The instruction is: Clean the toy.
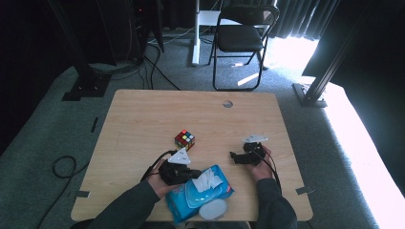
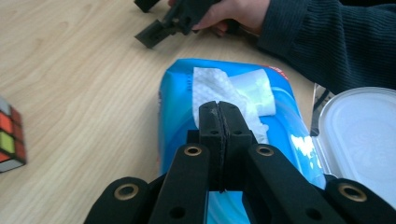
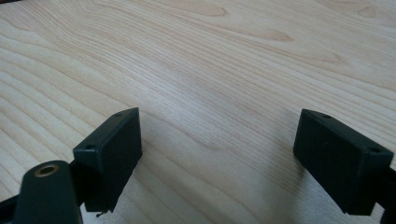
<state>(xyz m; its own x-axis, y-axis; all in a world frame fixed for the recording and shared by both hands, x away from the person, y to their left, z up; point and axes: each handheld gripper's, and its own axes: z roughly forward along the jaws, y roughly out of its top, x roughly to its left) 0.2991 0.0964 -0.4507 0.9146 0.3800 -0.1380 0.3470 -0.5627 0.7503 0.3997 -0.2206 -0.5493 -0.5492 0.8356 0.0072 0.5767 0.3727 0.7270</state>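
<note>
A blue pack of wet wipes [image 1: 175, 202] [image 2: 177, 107] lies near the table's front edge with its round white lid [image 1: 213, 209] [image 2: 359, 135] flipped open. A white wipe [image 1: 206, 180] [image 2: 243, 88] sticks up from the opening. My left gripper [image 1: 193, 174] [image 2: 219, 109] reaches over the pack, its jaws pressed together at the near edge of that wipe. My right gripper [image 1: 234, 156] [image 3: 219, 140] [image 2: 148, 18] rests low over bare wood to the right of the pack, jaws wide apart with nothing between them.
A Rubik's cube [image 1: 184, 139] [image 2: 9, 137] sits on the wooden table [image 1: 143, 114] just behind my left hand. A cable hole [image 1: 228, 103] is near the far edge. A black folding chair [image 1: 241, 36] stands beyond the table.
</note>
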